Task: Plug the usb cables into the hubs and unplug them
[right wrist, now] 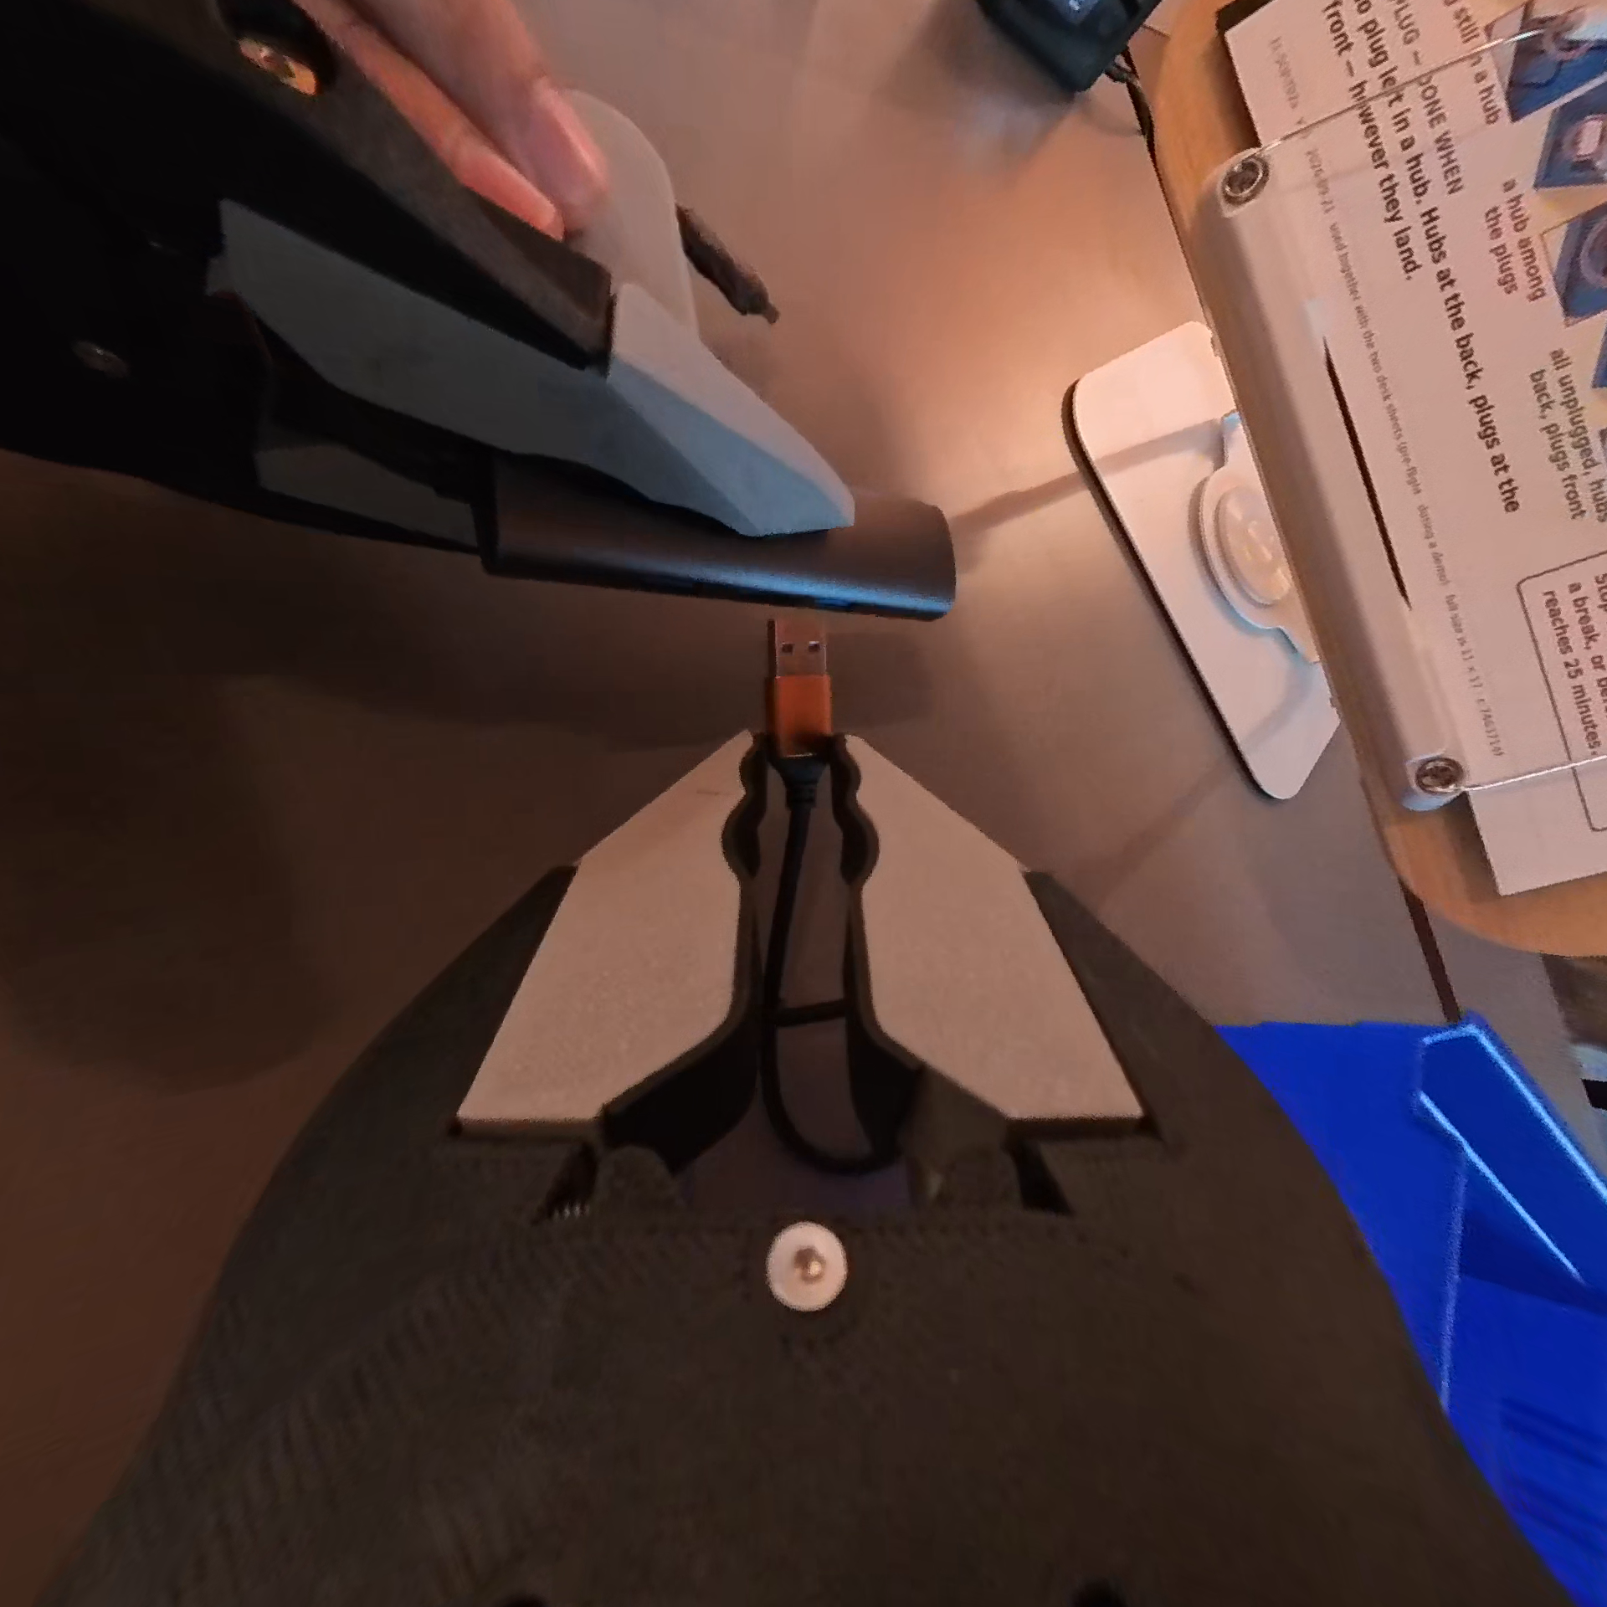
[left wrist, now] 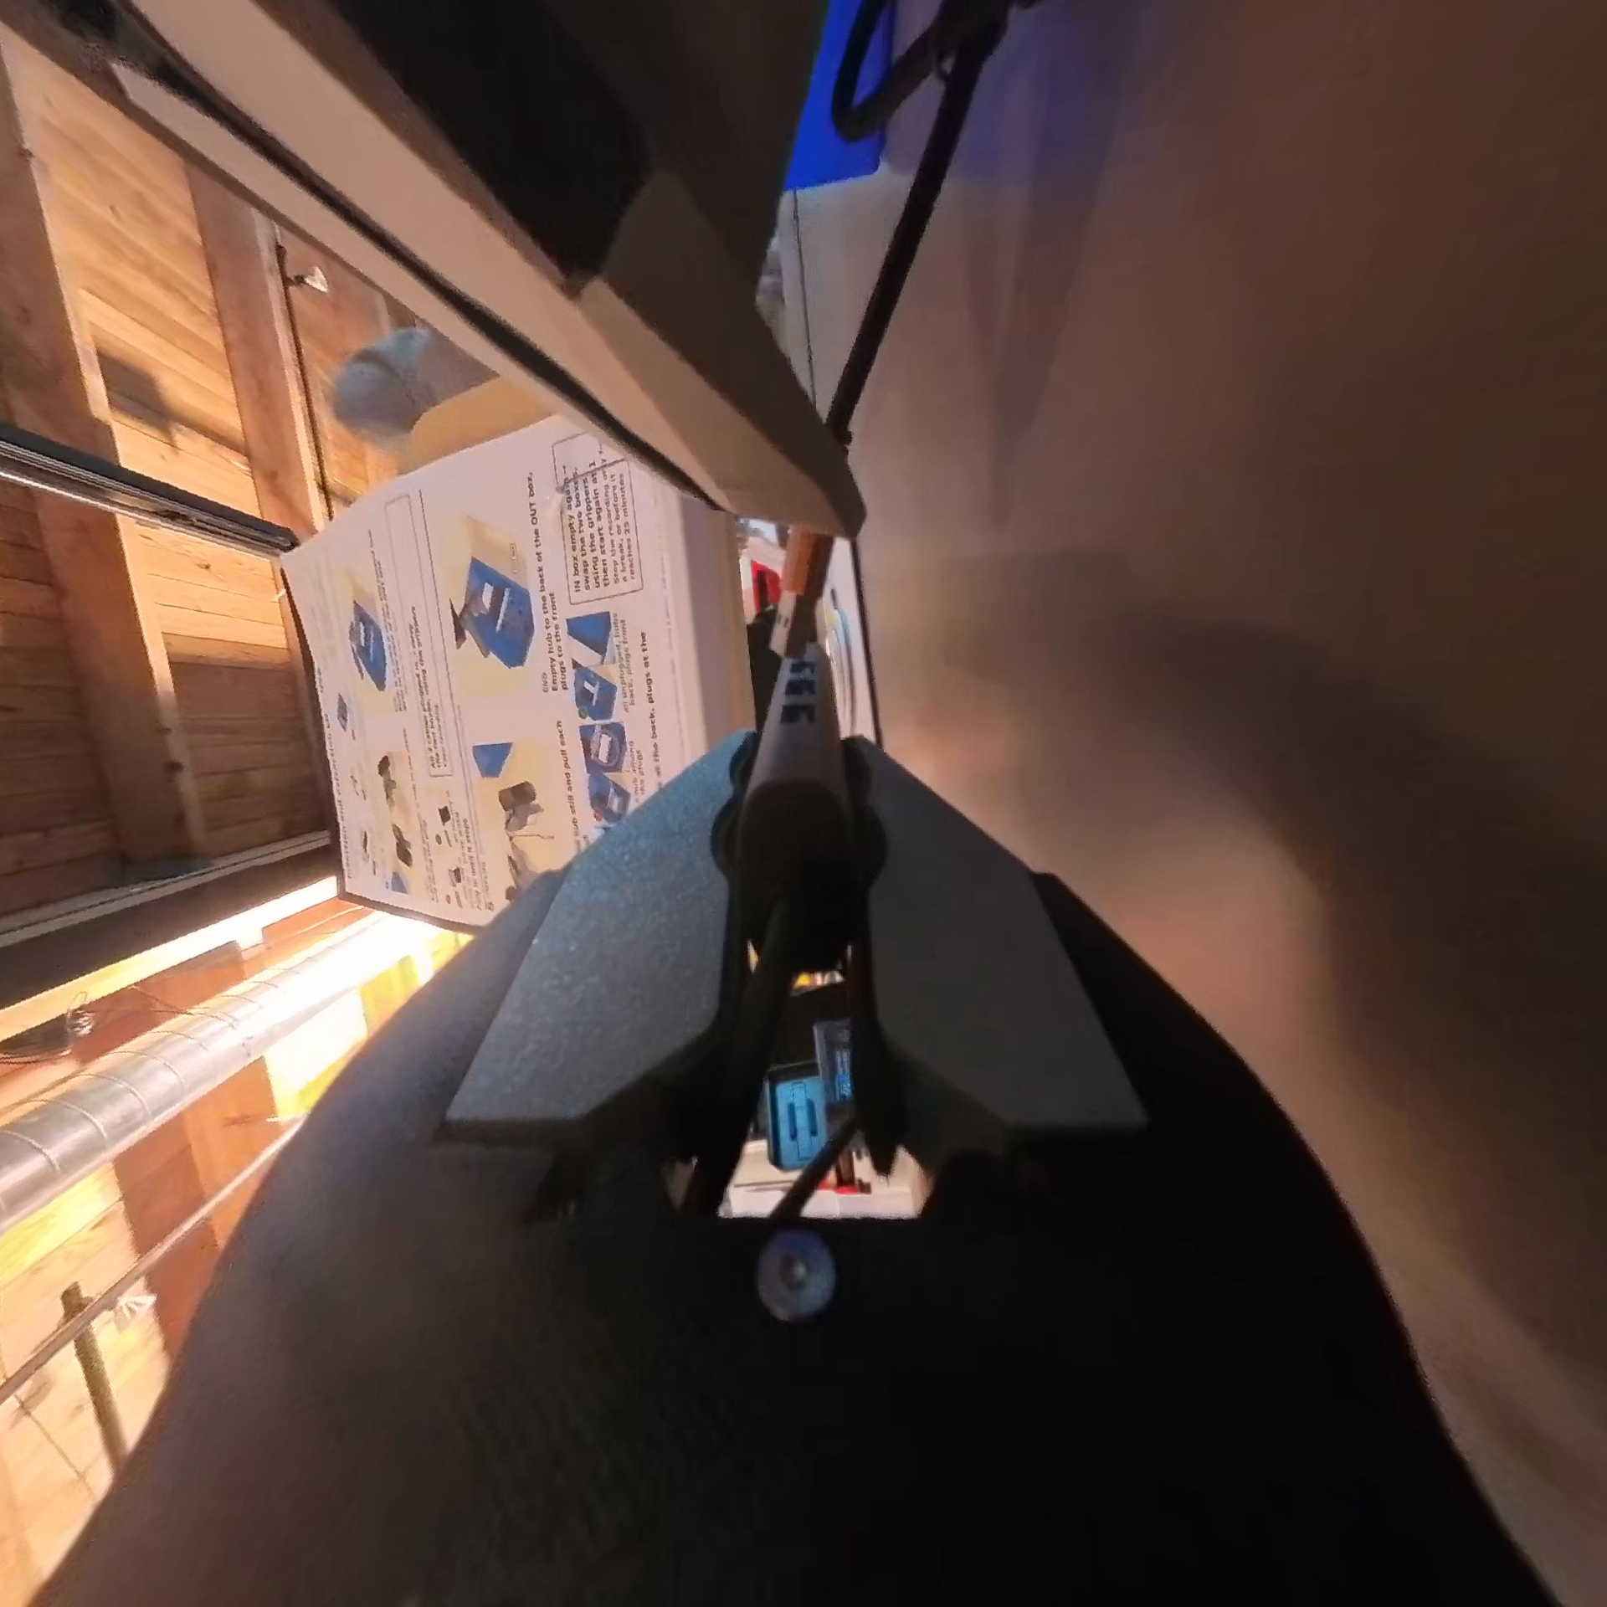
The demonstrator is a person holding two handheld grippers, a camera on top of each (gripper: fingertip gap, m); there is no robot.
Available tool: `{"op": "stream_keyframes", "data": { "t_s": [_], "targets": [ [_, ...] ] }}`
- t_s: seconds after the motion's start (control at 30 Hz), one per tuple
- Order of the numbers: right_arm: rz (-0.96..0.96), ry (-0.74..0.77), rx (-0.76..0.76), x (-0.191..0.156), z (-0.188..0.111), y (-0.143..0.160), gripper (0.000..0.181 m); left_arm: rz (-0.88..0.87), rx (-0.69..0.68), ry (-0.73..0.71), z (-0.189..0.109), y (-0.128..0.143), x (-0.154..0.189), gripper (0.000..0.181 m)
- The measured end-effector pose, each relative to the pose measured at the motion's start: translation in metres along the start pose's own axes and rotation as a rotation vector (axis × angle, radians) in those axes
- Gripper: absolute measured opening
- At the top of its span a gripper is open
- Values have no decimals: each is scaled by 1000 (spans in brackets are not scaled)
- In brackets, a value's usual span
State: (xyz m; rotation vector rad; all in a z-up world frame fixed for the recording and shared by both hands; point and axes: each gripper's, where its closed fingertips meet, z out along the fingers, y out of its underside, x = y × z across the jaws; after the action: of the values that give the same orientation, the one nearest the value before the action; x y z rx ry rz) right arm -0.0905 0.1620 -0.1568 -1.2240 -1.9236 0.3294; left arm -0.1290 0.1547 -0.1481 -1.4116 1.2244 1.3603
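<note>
Dark hub (left wrist: 796, 765) sits clamped end-on in the left gripper (left wrist: 796, 783) jaws, long axis running away from camera. Right view: right gripper (right wrist: 796, 739) jaws pinch the orange plug (right wrist: 798, 696), its tip just short of the hub's side, axis square to it, above the worktop (right wrist: 1000, 304).

Table: I see a smooth grey-brown tabletop (right wrist: 1000, 261).
Right of my claw: white flat stand base (right wrist: 1156, 487), blue plastic bin (right wrist: 1356, 1217).

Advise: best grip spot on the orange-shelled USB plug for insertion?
Grip the orange-shelled USB plug by its orange shell, from the cable end, as the right gripper does. That leaves the metal tip bare, pointing at the dark flat hub.
</note>
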Motion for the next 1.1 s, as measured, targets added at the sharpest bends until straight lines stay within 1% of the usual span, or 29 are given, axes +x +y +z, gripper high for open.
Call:
{"op": "stream_keyframes", "data": {
  "t_s": [0.13, 0.37, 0.53, 0.8, 0.93, 1.1],
  "targets": [
    [11, -31, 30, -6, -1, -2, 12, 18, 1, 3, 0, -3, 2, 17],
    [-13, -24, -7, -11, 2, 3, 12, 43, -1, -10, -1, -5, 2, 16],
    [20, -36, -1, -10, 2, 3, 12, 90, -17, -19, 0, -5, 4, 17],
    [64, -53, 3, -9, 2, 5, 12, 61, -4, -12, 0, -7, 4, 17],
    [77, -37, -9, -4, 4, 9, 12, 52, 1, -14, -1, -7, 3, 17],
    [98, -31, -8, -1, 4, 11, 12, 64, 32, -5, -4, -13, 6, 16]
  ]
}}
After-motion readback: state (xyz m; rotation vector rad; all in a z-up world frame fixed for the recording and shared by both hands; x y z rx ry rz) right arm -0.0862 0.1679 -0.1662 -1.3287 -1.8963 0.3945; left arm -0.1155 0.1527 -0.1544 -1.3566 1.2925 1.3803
